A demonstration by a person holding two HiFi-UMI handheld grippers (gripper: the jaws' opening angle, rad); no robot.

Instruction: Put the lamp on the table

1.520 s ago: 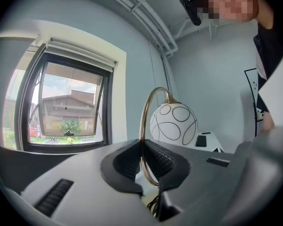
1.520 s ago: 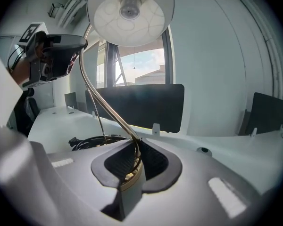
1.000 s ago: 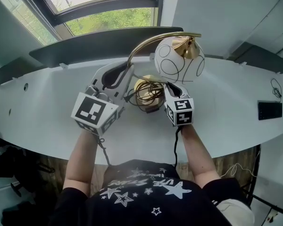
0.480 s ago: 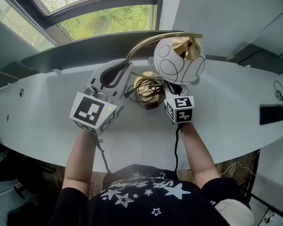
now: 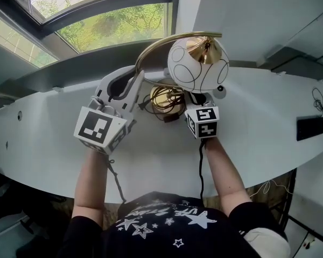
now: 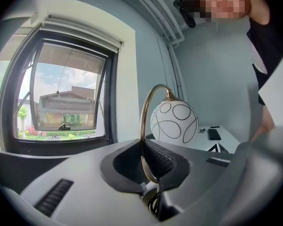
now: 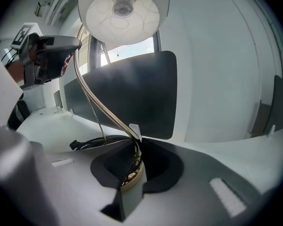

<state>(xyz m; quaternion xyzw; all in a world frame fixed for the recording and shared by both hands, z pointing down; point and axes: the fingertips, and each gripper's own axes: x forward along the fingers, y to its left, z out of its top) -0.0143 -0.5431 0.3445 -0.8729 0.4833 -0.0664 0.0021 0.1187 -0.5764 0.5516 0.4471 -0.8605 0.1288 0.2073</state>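
Lamp position: the lamp is carried upright between the two claws, over the middle of the white counter and near its far edge below the window. I cannot tell whether its foot already touches the counter.
Left claw: the left claw is clenched on the curved brass stem, low on the bend.
Right claw: the right claw is clenched on the round brass base, where the dark cord is coiled.
Step in hand: most likely the set-down, bringing the base onto the counter.
Doing it well: both claws should sink together so the stem does not twist in the grip. The base should be level, so it lands flat rather than on one edge.
Balance: the white globe shade hangs out from the arch and probably makes the lamp top-heavy. The stem grip would best be the last to loosen, once the base sits firm.
Cord: the loops should stay clear from under the base, or it may rock.
Risk: the shade looks like glass, so a tip or a knock against a claw could break it.
Writing: none can be read. The cubes carry only black-and-white square markers, the shirt print among the stars is too creased to read, and the lamp shows no brand.
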